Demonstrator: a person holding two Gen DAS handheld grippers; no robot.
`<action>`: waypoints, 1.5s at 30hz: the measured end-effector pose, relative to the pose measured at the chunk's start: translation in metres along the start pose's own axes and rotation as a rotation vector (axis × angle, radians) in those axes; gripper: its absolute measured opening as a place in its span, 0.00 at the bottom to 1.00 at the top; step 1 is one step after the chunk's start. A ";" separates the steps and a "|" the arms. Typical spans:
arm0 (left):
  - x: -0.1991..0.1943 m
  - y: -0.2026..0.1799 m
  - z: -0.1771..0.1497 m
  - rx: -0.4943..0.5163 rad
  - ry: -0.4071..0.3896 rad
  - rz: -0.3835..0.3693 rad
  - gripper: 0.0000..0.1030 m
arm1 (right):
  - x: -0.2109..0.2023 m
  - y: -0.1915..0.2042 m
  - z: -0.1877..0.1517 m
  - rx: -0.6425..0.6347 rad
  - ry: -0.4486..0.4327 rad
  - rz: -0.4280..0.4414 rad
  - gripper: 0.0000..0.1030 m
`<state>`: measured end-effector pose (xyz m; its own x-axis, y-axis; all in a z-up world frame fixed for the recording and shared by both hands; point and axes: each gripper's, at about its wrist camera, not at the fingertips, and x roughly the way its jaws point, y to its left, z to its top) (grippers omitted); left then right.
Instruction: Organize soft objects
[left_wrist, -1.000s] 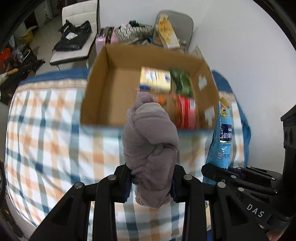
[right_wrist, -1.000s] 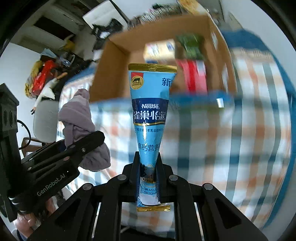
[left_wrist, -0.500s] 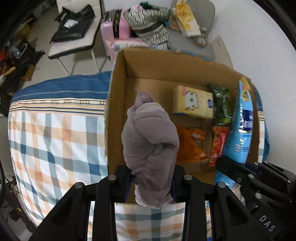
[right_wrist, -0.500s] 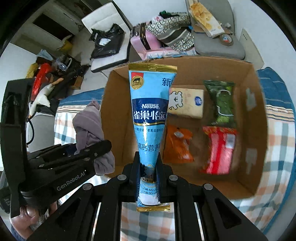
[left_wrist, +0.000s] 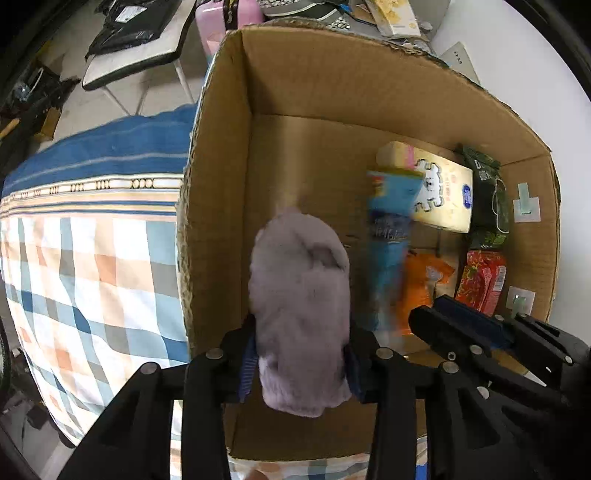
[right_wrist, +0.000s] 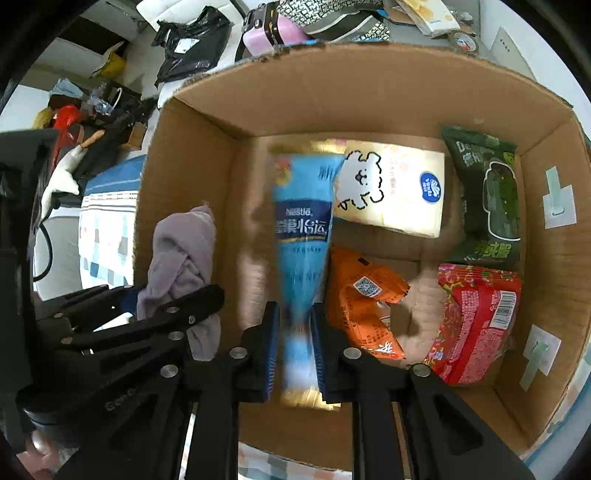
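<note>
My left gripper (left_wrist: 300, 354) is shut on a bundled mauve fleece cloth (left_wrist: 301, 310), held over the left part of an open cardboard box (left_wrist: 221, 155). The cloth also shows in the right wrist view (right_wrist: 183, 254). My right gripper (right_wrist: 294, 332) has parted its jaws around a blue Nestle pouch (right_wrist: 301, 236), which is blurred and seems to be slipping down into the box (right_wrist: 369, 96). The pouch also shows in the left wrist view (left_wrist: 389, 236).
In the box lie a yellow tissue pack (right_wrist: 399, 188), a green snack bag (right_wrist: 487, 192), an orange packet (right_wrist: 364, 302) and a red packet (right_wrist: 476, 317). The box stands on a plaid bedcover (left_wrist: 85, 273). Chairs with bags and clutter (right_wrist: 192, 44) stand beyond.
Both grippers moved forward and down into the box. The right jaws have opened and the blue pouch is dropping, blurred. The left still holds the cloth.
</note>
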<state>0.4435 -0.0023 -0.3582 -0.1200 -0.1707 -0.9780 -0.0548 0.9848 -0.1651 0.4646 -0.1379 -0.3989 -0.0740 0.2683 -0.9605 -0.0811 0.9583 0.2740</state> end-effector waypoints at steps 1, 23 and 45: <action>0.001 0.000 0.000 -0.003 -0.001 0.000 0.39 | 0.000 -0.001 -0.001 0.002 -0.003 -0.006 0.25; -0.050 -0.027 -0.039 0.037 -0.223 0.100 0.96 | -0.048 -0.048 -0.050 0.057 -0.111 -0.164 0.75; -0.126 -0.049 -0.120 0.000 -0.469 0.134 0.99 | -0.134 -0.052 -0.120 0.073 -0.319 -0.270 1.00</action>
<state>0.3424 -0.0327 -0.2115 0.3336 -0.0084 -0.9427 -0.0695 0.9970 -0.0335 0.3598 -0.2352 -0.2788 0.2523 0.0125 -0.9676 0.0156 0.9997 0.0170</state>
